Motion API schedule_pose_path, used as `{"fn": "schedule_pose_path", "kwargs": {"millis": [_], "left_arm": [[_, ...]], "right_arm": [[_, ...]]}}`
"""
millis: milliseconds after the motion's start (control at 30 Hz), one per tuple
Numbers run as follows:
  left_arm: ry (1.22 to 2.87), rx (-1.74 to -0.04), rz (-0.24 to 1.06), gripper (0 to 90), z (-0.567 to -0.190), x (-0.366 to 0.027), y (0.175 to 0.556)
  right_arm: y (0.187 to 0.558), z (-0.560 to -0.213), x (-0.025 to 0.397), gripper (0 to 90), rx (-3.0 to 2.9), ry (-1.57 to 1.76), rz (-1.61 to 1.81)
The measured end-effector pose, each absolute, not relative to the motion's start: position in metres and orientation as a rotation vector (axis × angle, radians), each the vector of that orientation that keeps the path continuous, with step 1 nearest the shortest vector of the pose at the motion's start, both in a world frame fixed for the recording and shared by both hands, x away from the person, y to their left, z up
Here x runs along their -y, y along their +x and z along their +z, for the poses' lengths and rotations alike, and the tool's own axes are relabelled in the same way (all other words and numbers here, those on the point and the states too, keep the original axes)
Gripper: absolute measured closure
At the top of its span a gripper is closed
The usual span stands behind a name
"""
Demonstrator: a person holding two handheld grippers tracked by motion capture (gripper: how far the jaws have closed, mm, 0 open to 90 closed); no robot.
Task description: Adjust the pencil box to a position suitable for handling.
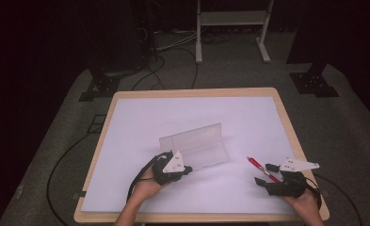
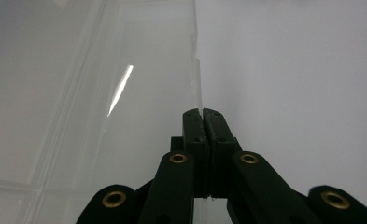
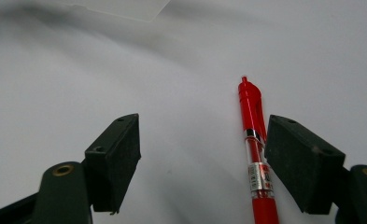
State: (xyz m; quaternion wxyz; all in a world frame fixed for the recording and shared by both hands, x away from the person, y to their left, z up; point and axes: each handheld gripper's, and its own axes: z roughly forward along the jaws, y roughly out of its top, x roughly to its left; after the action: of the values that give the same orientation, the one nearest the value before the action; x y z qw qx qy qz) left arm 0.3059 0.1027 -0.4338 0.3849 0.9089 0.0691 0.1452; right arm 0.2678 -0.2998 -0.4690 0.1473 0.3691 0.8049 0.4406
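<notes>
The left gripper [image 2: 203, 114] clamps the clear plastic case's [image 1: 195, 145] raised flap, apparently holding it open, while the spread right gripper [image 3: 202, 140] straddles the red retractable pen [image 3: 256, 154] at 4 o'clock on the white surface [image 1: 140, 122].

Left gripper [image 2: 203, 113] clamped on clear plastic box [image 2: 102, 93]

Black jaws pressed together on the box's thin upright edge. The transparent panels spread left of the jaws, carrying one bright streak of glare; white table surface [image 2: 302, 84] lies right of that edge.
</notes>
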Motion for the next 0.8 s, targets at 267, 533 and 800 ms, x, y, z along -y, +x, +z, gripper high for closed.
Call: {"fn": "schedule_pose_path", "kwargs": {"millis": [267, 533, 800], "left_arm": [[2.329, -0.123, 0.345, 89.5, -0.436, -0.093, 0.303], [2.338, -0.077, 0.314, 89.6, -0.441, -0.084, 0.302], [2.355, -0.052, 0.27, 89.5, -0.447, -0.079, 0.302]], "right_arm": [[0.267, -0.469, 0.304, 26.4, -2.303, 1.073, 1.261], [0.267, -0.468, 0.309, 26.6, -2.276, 1.097, 1.256], [0.268, -0.47, 0.311, 27.4, -2.278, 1.11, 1.247]]}}
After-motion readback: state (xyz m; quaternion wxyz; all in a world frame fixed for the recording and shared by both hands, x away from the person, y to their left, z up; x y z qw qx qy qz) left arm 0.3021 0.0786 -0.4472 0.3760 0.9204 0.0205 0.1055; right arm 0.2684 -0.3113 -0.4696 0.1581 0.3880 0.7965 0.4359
